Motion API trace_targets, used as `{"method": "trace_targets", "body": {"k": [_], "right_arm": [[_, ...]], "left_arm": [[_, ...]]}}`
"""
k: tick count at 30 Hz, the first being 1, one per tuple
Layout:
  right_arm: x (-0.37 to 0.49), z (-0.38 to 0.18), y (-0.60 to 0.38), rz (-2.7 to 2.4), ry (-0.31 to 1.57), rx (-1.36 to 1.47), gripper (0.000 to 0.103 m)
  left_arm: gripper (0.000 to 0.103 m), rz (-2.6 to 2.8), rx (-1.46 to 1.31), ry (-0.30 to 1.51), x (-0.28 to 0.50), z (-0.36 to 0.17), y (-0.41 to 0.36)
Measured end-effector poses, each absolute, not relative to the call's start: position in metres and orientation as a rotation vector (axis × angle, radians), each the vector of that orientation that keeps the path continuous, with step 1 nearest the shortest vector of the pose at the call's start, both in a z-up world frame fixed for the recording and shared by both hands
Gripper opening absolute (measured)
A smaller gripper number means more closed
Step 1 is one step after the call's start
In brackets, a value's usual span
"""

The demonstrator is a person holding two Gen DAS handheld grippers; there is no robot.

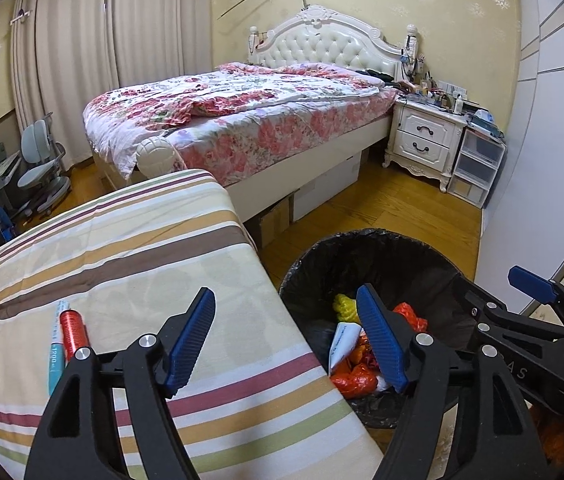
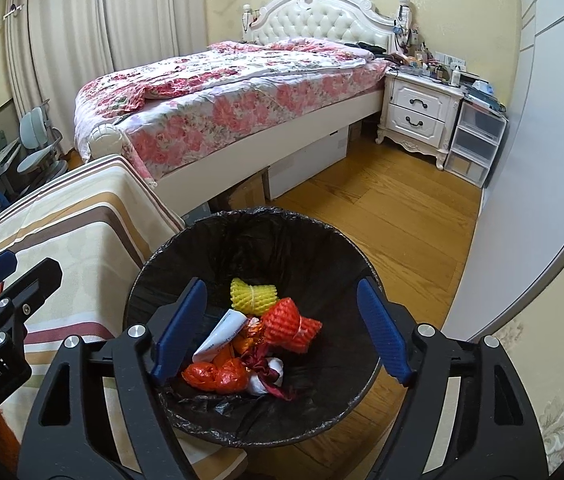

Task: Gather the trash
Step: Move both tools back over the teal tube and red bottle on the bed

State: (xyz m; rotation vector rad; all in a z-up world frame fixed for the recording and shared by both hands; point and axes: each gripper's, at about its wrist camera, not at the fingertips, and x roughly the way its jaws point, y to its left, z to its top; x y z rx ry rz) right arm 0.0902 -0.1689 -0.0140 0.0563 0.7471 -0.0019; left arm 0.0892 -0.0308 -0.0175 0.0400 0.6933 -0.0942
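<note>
The left gripper (image 1: 286, 340) gapes wide and empty over the striped cover's (image 1: 121, 248) edge, where a stiff, light red spool (image 1: 73, 330) lies, probably best pinched across its middle.

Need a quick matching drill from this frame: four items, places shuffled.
1. yellow foam net
2. red spool
3. right gripper
4. desk chair

a. by the curtains
b. open above the bin
c. on the striped cover
d. inside the trash bin

Pairs: 1-d, 2-c, 3-b, 4-a
</note>
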Motion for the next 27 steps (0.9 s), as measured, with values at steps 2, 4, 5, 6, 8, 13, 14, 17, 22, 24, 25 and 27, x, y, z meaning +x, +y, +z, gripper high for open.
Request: {"method": "trace_targets", "body": {"k": [2,4,5,6,8,13,14,17,22,24,25,27], "right_arm": [[0.088,-0.013,-0.166,0.002,0.746,0.054,0.077],[0.087,-0.012,-0.162,0.007,0.746,0.053,0.077],[0.086,-0.012,-0.16,0.01,0.747,0.053,0.077],[0.085,-0.012,-0.157,0.013,0.749,0.052,0.078],[0.083,-0.011,-0.154,0.02,0.75,0.051,0.078],[0.077,-0.01,-0.141,0.046,0.756,0.051,0.078],[0.076,-0.01,-0.138,0.053,0.758,0.052,0.078],[0.073,-0.011,-0.127,0.074,0.765,0.048,0.078],[0.067,-0.01,-0.104,0.115,0.771,0.037,0.078],[0.064,-0.01,-0.094,0.135,0.773,0.029,0.078],[0.063,-0.011,-0.09,0.144,0.775,0.026,0.078],[0.061,-0.012,-0.08,0.163,0.78,0.02,0.078]], "left_arm": [[0.072,-0.081,0.044,0.691,0.085,-0.017,-0.027],[0.073,-0.07,0.045,0.687,0.082,-0.016,-0.023],[0.073,-0.064,0.044,0.687,0.08,-0.015,-0.02],[0.073,-0.059,0.042,0.688,0.079,-0.015,-0.017],[0.073,-0.046,0.036,0.691,0.076,-0.015,-0.011],[0.073,-0.003,0.018,0.693,0.067,-0.013,0.012],[0.073,0.006,0.014,0.693,0.065,-0.013,0.016],[0.073,0.041,0.003,0.695,0.059,-0.014,0.032],[0.073,0.096,-0.017,0.706,0.046,-0.019,0.059],[0.073,0.122,-0.022,0.715,0.039,-0.022,0.073],[0.073,0.134,-0.024,0.72,0.037,-0.023,0.079],[0.073,0.161,-0.036,0.73,0.032,-0.025,0.093]]}}
